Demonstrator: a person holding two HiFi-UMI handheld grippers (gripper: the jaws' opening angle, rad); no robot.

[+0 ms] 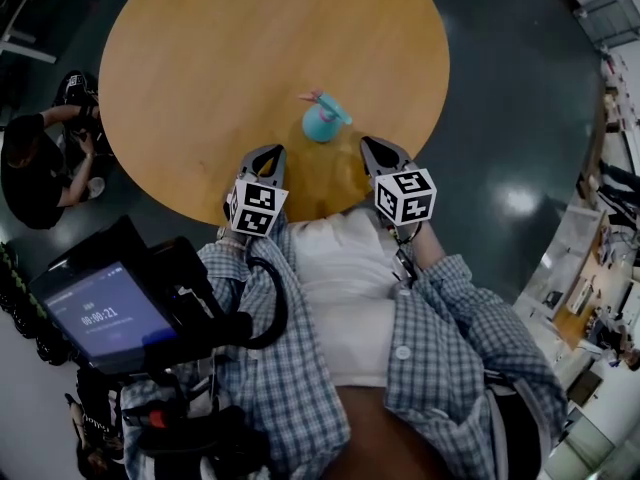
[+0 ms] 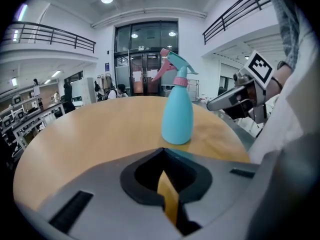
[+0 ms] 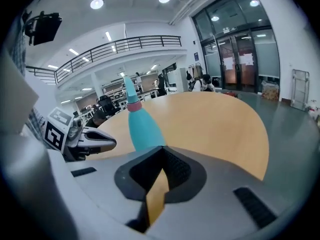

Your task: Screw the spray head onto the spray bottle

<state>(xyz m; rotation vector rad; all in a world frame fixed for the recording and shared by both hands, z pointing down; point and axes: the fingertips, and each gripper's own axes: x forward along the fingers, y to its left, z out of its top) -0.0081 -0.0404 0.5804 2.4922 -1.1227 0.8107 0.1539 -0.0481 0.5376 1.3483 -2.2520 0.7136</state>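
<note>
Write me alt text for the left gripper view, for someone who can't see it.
A teal spray bottle with its spray head on top stands upright on a round wooden table, just beyond the left gripper, whose jaws are shut and empty. The right gripper shows at the right edge, not touching the spray bottle.

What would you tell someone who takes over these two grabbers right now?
Left gripper: shut, empty.
Right gripper: shut, empty.
Both are at the near edge of the round table, one to each side of the spray bottle, not touching it.
The bottle stands upright with the spray head sitting on its neck; whether it is screwed tight does not show.
Probably left: grip the bottle and twist the head to check.
</note>
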